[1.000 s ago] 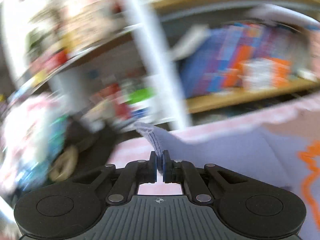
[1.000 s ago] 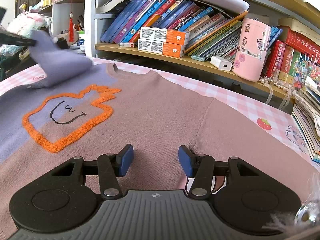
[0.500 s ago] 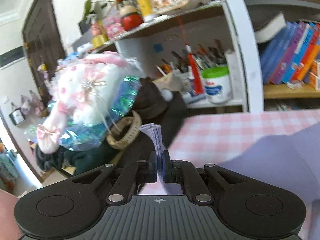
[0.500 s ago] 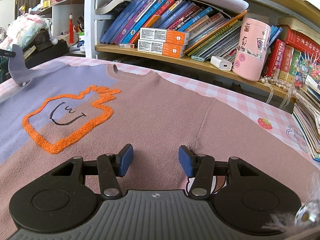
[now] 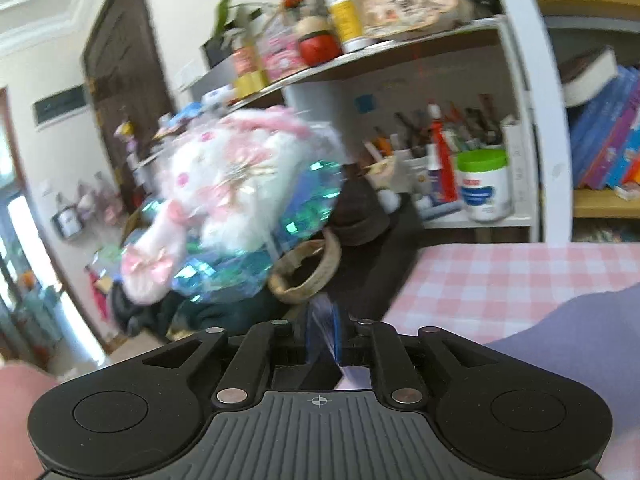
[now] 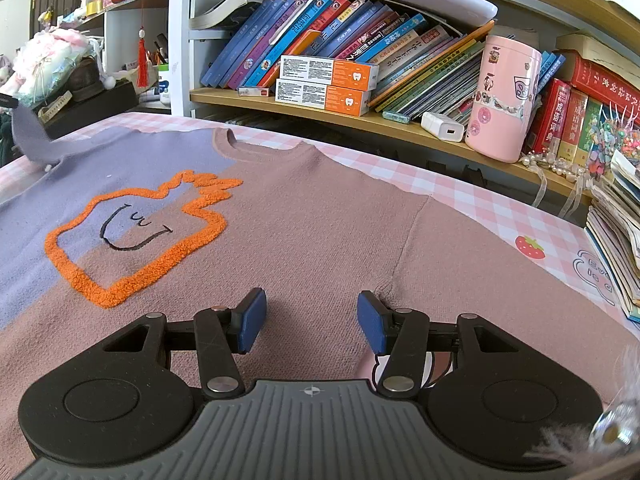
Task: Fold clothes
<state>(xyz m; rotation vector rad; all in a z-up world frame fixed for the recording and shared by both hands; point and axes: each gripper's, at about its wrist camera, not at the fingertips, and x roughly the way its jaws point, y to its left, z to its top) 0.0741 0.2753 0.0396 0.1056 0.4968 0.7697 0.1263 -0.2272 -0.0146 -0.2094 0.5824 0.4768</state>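
My right wrist view is giving me the whole sweater (image 6: 304, 232): it is lying flat, front up, on the pink checked tablecloth (image 6: 472, 196), mauve over most of the body and lilac on the far left side, with an orange fuzzy outline (image 6: 136, 236) stitched across the colour boundary. Beyond it I am seeing the bookshelf (image 6: 360, 116) with leaning books, two orange-and-white boxes (image 6: 328, 88) and a pink tumbler (image 6: 504, 96). At the far left edge of this view the lilac sleeve (image 6: 30, 140) is standing lifted off the cloth.

The left wrist view is showing none of the garment's front. It is looking past the table edge at a white-and-pink plush toy (image 5: 224, 184), a green-lidded tub (image 5: 484, 184) and clutter on the shelves, with only a lilac patch of the sweater at lower right.

My left gripper (image 5: 322, 336) is nearly closed; its jaws have just been opening a little, and a thin blurred strip of lilac fabric is sitting between the pads. I cannot tell whether they are pressing on it.

My right gripper (image 6: 310, 322) is hovering with its blue pads spread apart over the mauve body near the armpit seam, grasping nothing.
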